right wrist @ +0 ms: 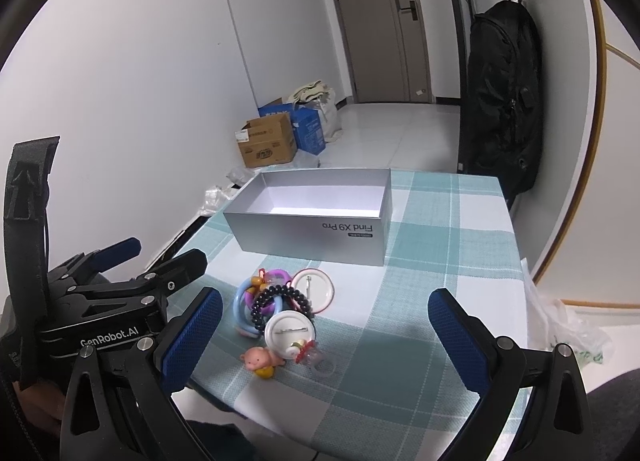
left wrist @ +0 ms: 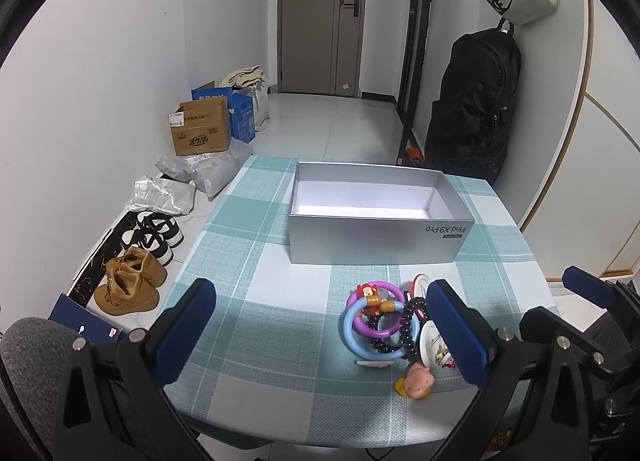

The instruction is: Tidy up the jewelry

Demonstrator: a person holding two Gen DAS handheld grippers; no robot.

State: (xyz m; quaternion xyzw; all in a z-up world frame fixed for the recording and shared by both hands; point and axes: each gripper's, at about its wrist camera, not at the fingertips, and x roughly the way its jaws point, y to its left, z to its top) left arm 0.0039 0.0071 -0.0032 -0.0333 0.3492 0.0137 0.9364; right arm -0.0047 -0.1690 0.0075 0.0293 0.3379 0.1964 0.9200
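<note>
While both grippers, left (left wrist: pixel 320 335) and right (right wrist: pixel 326 335), hover released, the trinkets (right wrist: pixel 282 311) lie heaped on the counter (right wrist: pixel 440 221), 6 o'clock of the box (right wrist: pixel 316 217). Light, tangled; take the bead bracelet (right wrist: pixel 280 297) by its stiff arc.

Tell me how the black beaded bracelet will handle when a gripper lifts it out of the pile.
The black beaded bracelet looks like round beads on a cord, so it would probably sag and flop rather than hold its loop. Its glossy beads may slip between flat pads. It lies across the purple ring and against the white badge, so lifting it may drag those along.
</note>
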